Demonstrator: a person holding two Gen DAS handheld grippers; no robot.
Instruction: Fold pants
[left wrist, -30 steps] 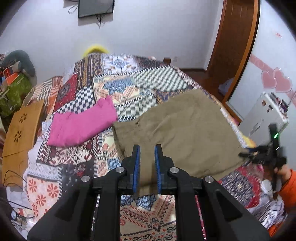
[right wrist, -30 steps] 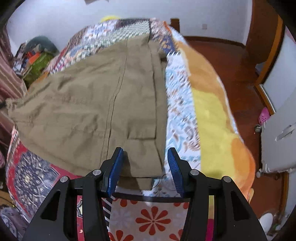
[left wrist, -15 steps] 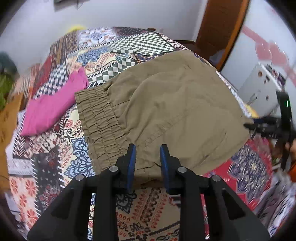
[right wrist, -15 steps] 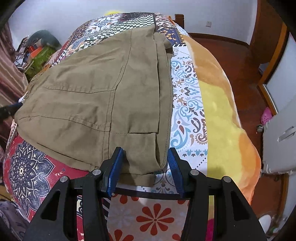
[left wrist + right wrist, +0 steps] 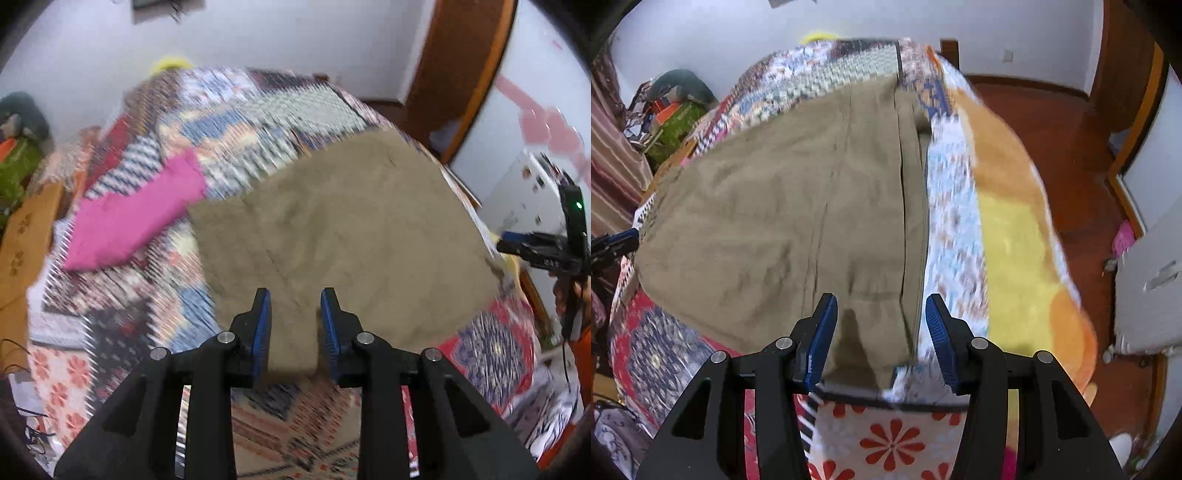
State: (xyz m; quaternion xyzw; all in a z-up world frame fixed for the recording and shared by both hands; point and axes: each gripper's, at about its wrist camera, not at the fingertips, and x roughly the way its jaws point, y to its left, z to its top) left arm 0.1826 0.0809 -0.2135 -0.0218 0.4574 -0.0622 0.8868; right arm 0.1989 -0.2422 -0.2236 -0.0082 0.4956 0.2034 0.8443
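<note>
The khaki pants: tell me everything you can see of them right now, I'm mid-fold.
The khaki pants are a plain olive-tan woven cloth, lying spread and mostly flat on the patterned quilt. Long seams run along them, and one side edge is doubled into a narrow layered strip. Their near edge reaches between the fingers of both the left gripper and the right gripper, whose jaws stand apart, not clamped. A pink garment lies beside them; blur hides whether it touches them.
</note>
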